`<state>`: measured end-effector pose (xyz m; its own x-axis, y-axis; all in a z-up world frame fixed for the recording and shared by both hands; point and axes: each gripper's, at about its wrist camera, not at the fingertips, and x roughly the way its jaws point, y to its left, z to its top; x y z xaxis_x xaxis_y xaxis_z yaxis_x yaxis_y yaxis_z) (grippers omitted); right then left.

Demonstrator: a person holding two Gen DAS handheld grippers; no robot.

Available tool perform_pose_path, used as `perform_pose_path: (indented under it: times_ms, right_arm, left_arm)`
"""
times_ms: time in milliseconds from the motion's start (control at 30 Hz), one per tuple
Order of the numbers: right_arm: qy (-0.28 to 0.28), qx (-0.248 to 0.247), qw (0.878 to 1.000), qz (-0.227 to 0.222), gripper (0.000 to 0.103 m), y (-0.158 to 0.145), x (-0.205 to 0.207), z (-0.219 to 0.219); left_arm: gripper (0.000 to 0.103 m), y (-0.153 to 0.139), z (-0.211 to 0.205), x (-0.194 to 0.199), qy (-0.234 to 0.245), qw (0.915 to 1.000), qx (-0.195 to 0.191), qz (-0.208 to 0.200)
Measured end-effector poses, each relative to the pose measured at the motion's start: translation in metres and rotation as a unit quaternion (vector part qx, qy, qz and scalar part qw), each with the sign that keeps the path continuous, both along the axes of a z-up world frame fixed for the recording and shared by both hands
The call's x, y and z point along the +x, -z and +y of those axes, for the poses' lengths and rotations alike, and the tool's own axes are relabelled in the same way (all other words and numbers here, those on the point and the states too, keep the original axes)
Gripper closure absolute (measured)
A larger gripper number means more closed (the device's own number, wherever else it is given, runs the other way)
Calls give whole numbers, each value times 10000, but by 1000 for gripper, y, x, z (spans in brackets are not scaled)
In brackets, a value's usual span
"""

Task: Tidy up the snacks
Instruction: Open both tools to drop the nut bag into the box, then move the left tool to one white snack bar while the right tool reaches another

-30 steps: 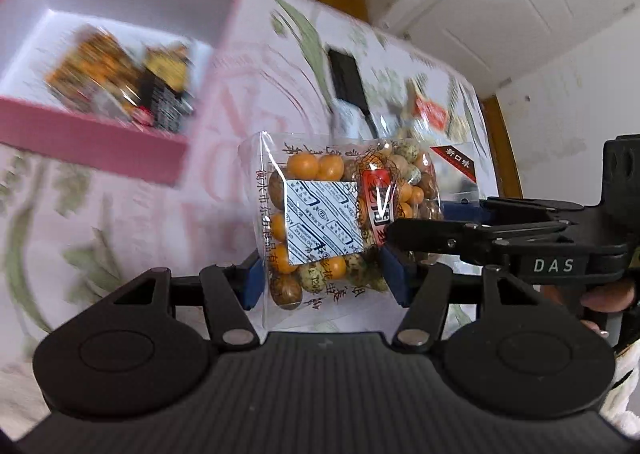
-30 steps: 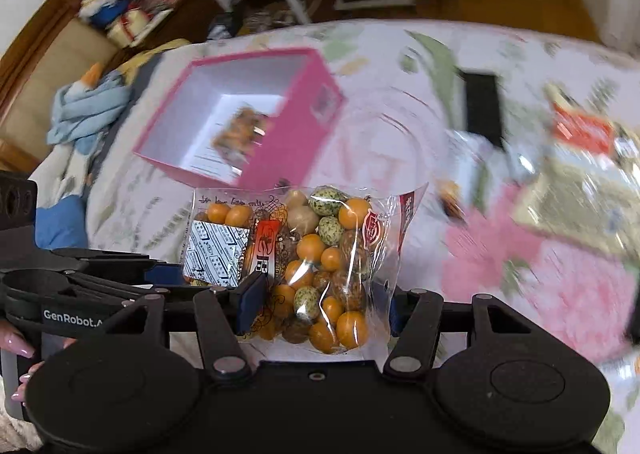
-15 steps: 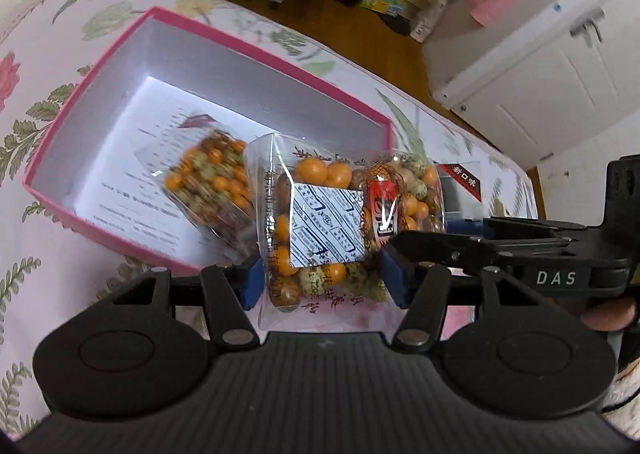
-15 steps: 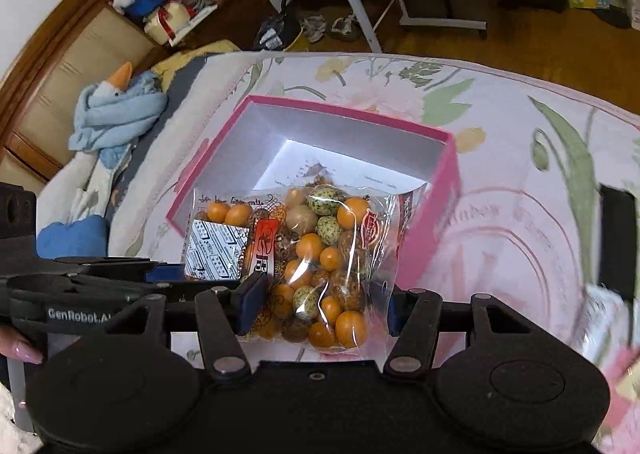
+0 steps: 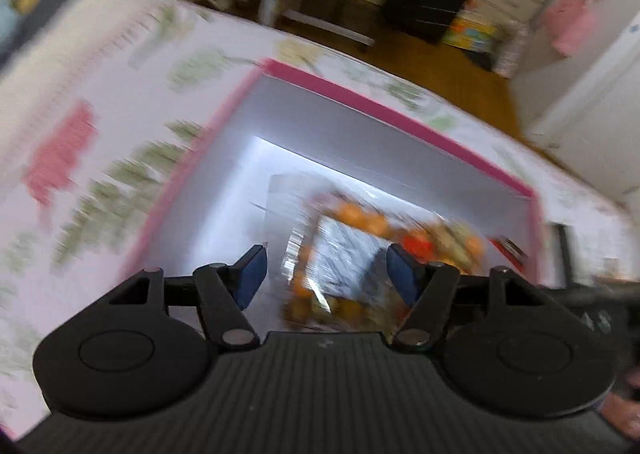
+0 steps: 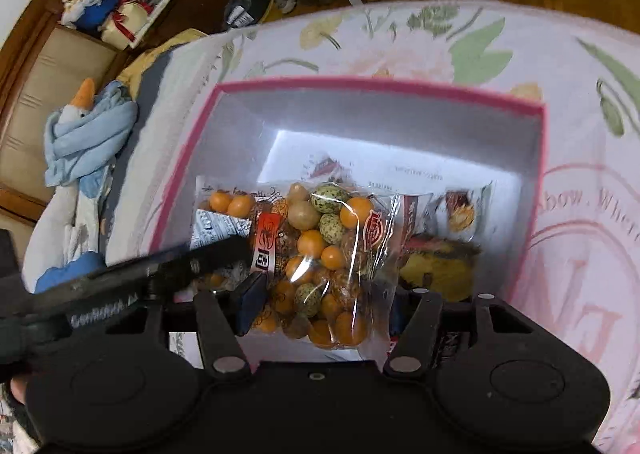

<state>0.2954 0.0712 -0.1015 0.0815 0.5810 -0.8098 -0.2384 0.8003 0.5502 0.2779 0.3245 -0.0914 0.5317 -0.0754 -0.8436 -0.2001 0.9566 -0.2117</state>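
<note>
A clear bag of orange and speckled coated nuts [image 6: 320, 254] is seen over the pink box [image 6: 380, 87]. Both the left tongs [image 5: 324, 274] and right tongs [image 6: 320, 304] are being opened, released around the bag. Other snack packets [image 6: 460, 213] are seen at 2 o'clock inside the box.

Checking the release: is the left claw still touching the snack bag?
Apart. The left wrist view shows the left claw opening, with bare gaps between both blue pads and the blurred snack bag over the pink box.
</note>
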Motion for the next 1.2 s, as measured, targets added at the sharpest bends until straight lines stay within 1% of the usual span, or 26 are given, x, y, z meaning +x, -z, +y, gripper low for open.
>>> perform_pose_path:
  times_ms: [67, 100, 133, 167, 200, 267, 333, 367, 500, 533, 567, 633, 700, 733, 800, 900, 967, 1067, 1200]
  right_arm:
    - [-31, 25, 10000, 81, 34, 6, -6, 2]
    - [-72, 245, 9996, 153, 33, 8, -11, -1]
    - [-129, 286, 9993, 201, 34, 8, -15, -4]
    - [-205, 324, 9991, 153, 34, 5, -18, -6]
    - [-332, 347, 9988, 29, 33, -2, -23, -8]
    - [-589, 79, 9977, -319, 32, -19, -37, -12]
    - [-829, -18, 9939, -732, 32, -38, -53, -21]
    - [-885, -43, 9925, -848, 32, -46, -58, -26]
    - [-959, 2, 9841, -1497, 32, -82, -86, -64]
    - [-938, 25, 9817, -1657, 30, -89, -94, -78]
    - [-943, 21, 9792, -1797, 29, -95, -99, -88]
    - [-923, -86, 9743, -2053, 27, -104, -112, -112]
    - [-832, -247, 9723, -2172, 27, -108, -120, -132]
    - [-713, -351, 9718, -2219, 27, -110, -123, -146]
    - [-484, -407, 9703, -2336, 27, -113, -127, -167]
    - [-172, -453, 9621, -2682, 27, -114, -132, -198]
    - [18, -518, 9583, -2812, 27, -112, -134, -213]
    - [353, -563, 9548, -2896, 27, -104, -136, -238]
    - [726, -710, 9510, -2919, 27, -91, -132, -262]
  left_arm:
    - [38, -1, 0, -3, 64, 9995, 246, -173]
    - [38, -1, 1, -4, 73, 9995, 249, -165]
    - [38, -2, 1, -7, 111, 9996, 193, -160]
    - [38, -5, 1, -10, 168, 9996, 127, -189]
    - [38, -7, 0, -13, 203, 9995, 95, -208]
    - [39, -13, -6, -21, 305, 9992, 67, -247]
    - [39, -23, -16, -31, 460, 9985, 3, -310]
    - [39, -29, -22, -37, 540, 9980, -31, -321]
    - [41, -49, -46, -59, 992, 9940, -64, -455]
    - [41, -54, -52, -64, 1092, 9928, -76, -494]
    - [41, -59, -59, -70, 1204, 9914, -152, -490]
    - [41, -67, -72, -76, 1329, 9894, -428, -399]
    - [41, -74, -89, -80, 1526, 9864, -503, -347]
    - [41, -78, -99, -83, 1608, 9853, -461, -353]
    - [41, -81, -118, -86, 1812, 9819, -384, -383]
    - [41, -82, -148, -84, 2050, 9771, -439, -378]
    - [41, -83, -169, -84, 2187, 9737, -446, -464]
    - [41, -79, -203, -83, 2423, 9678, -359, -581]
    - [41, -61, -246, -75, 2704, 9607, -377, -505]
